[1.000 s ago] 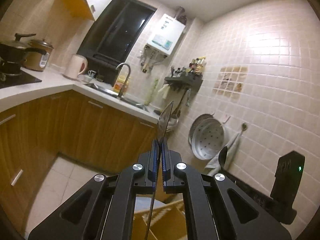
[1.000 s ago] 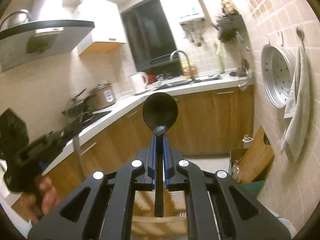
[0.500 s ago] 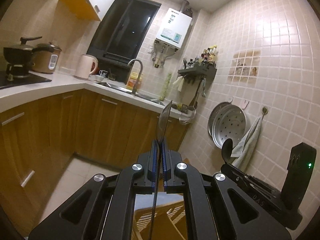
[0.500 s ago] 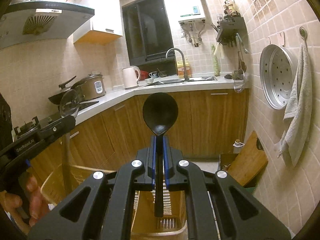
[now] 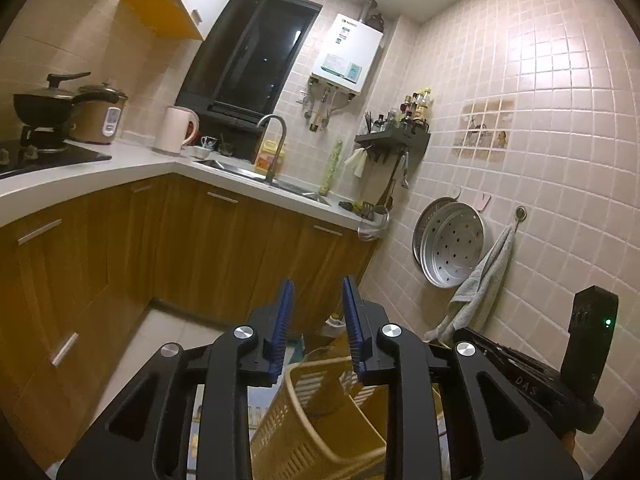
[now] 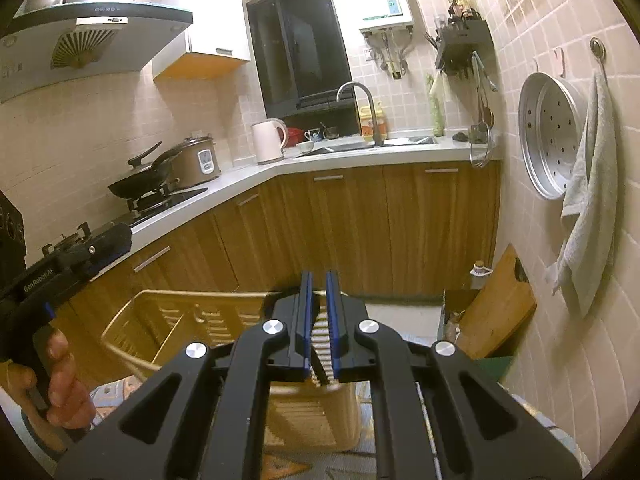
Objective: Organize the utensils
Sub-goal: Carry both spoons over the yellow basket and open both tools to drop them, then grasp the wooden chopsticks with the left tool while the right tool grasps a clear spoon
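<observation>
The left claw (image 5: pixel 316 328) hangs released, its blue pads apart with nothing between them, above the yellow slatted utensil basket (image 5: pixel 320 412). The right claw (image 6: pixel 317 320) is also released (a narrower gap), empty, over the same basket (image 6: pixel 168 320). No utensil is clearly discernible inside the basket.

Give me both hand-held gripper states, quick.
Left hand-held gripper: open, holding nothing.
Right hand-held gripper: open by a narrow gap, holding nothing.
</observation>
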